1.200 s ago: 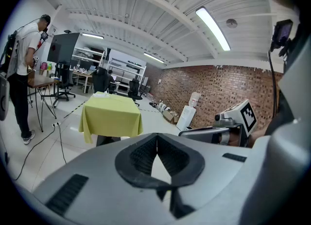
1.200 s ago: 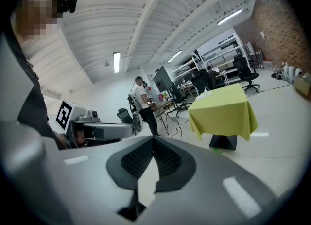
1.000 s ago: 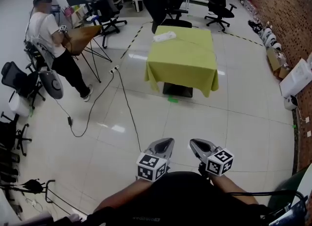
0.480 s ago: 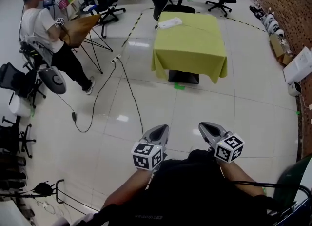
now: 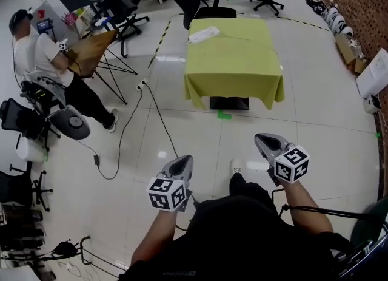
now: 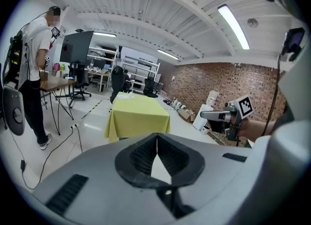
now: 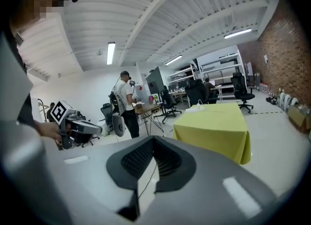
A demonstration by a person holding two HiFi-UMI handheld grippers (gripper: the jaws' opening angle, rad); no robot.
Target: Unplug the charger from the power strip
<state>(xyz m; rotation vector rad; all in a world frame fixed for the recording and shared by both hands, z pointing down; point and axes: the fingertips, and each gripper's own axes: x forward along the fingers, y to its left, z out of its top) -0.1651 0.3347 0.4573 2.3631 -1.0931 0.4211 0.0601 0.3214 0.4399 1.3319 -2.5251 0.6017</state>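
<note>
Power strip [image 5: 203,33]: white, long and flat, lying on the yellow-green cloth at the far left corner of the table [image 5: 233,73]. Visible only as a small white shape from both gripper views.

Charger: not separable from the strip at this range. Plug shape and seating not determinable. What looks like a thin pale cable [image 5: 245,37] trailing from the strip across the cloth toward the right.

Left gripper [image 5: 185,160]: jaws pressed together, nothing between them. Held low, well apart from the table.

Right gripper [image 5: 262,139]: likewise closed tight and empty, level with its partner.

Step judged: approach only, unplugging not yet begun.

Recommended:
- Come up to the table's left side, near the strip's corner.
- Spread both sets of jaws before reaching in.
- Pin the strip down with one gripper and pinch the charger body, not its cable, with the other.
- Draw straight out along the pins, without rocking.

Caution:
- Not to be mistaken for the second socket block [image 5: 142,84] on the floor left of the table.
- Black floor cable [image 5: 160,122] running toward the wearer: a trip risk.

Person [image 5: 42,61] at far left, well clear.
</note>
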